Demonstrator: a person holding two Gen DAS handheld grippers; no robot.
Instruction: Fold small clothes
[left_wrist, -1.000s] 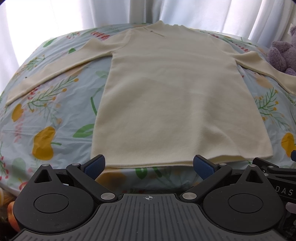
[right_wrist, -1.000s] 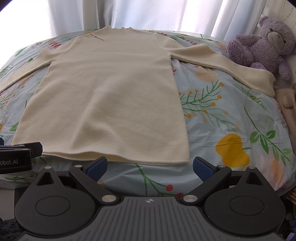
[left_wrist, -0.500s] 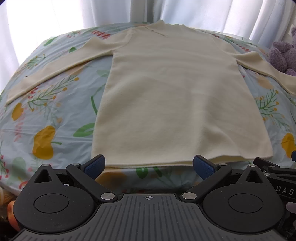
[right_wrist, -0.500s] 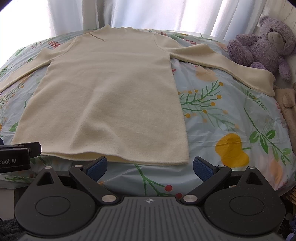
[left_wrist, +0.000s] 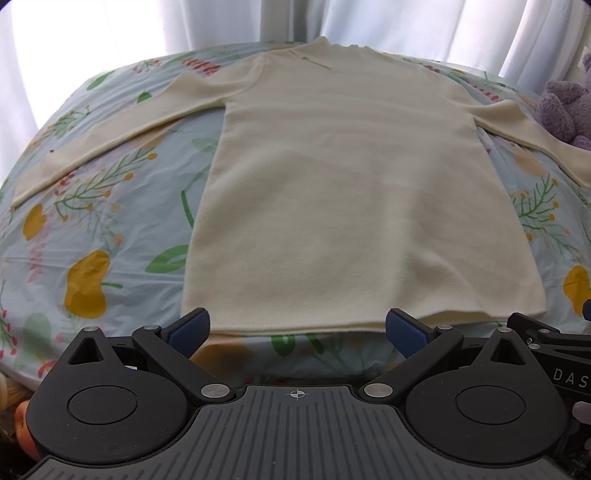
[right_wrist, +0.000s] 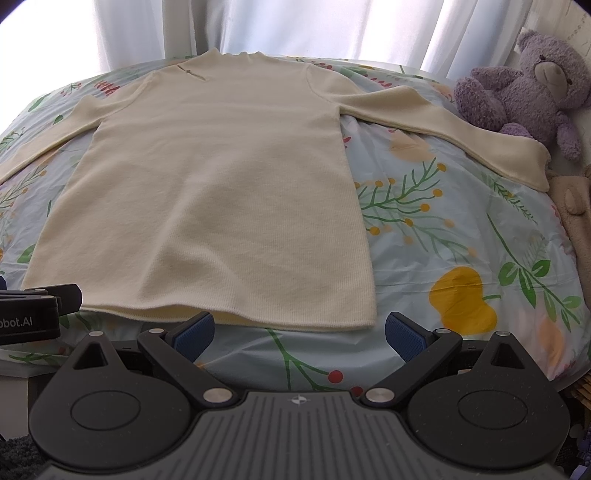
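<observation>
knitwear: a cream sweater (left_wrist: 351, 192) lies flat on the floral bed (left_wrist: 92, 229), sleeves spread, hem toward 6 o'clock. it looks soft, light and limp, likely to sag and stretch, so the hem corners or sleeve cuffs seem the best holds. left tool (left_wrist: 297, 326) and right tool (right_wrist: 299, 330) both hover just short of the hem, jaws wide apart, empty. purple teddy bear (right_wrist: 524, 85) sits at 2 o'clock, touching the right cuff, and may snag that sleeve.
</observation>
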